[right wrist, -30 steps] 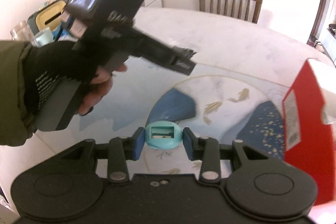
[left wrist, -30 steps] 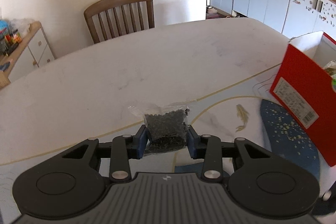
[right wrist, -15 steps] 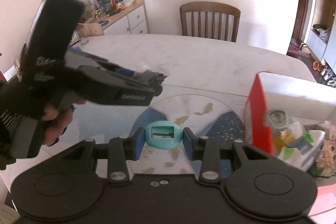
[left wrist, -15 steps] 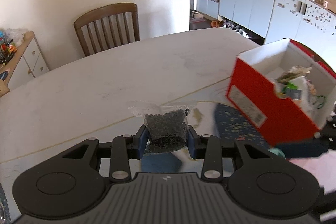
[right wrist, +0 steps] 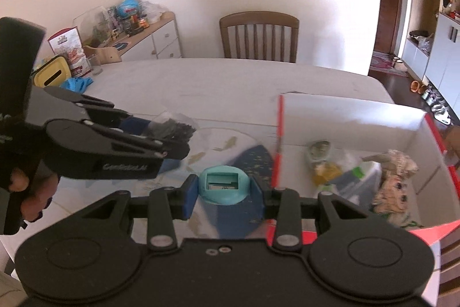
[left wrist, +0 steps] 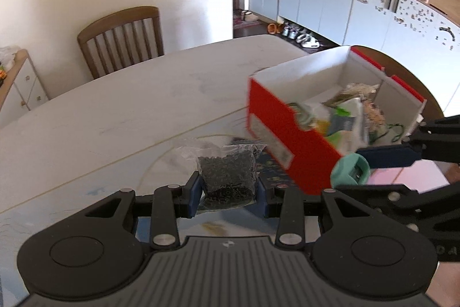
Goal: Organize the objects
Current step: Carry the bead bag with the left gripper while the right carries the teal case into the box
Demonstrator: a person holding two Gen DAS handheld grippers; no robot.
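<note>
White marble-look tabletop (left wrist: 120, 117) fills both views, with a wooden chair (right wrist: 260, 36) at its far edge and pale cupboards beyond; a painted mat with fish lies on the near part. On the right side of the tabletop stands a red box (left wrist: 287, 134), open at the top, white inside and already holding several packets and a plush-looking toy. The left gripper (left wrist: 228, 189) has its fingers (left wrist: 194, 193) closed narrowly on a clear bag of black pellets (left wrist: 227, 174), gripped at its lower part with the top of the bag standing free above them. The right gripper (right wrist: 224, 189) has its fingers squeezed on a small teal piece (right wrist: 222, 184) with a square recess; what it is I cannot tell. Both loads hang in the air above the mat, just short of the box's near red wall, the teal piece closer to it. The step in hand looks like carrying both things over that wall and dropping them in. To do it well, each gripper should probably clear the rim before tipping down, since a knock could shove or tip the light cardboard. The two grippers sit close together, so going in one after the other seems safer than crowding the opening. The bag is soft and may sag or catch on the wall, so it is best released low, over the bare white floor at the box's far end rather than on the heap.
</note>
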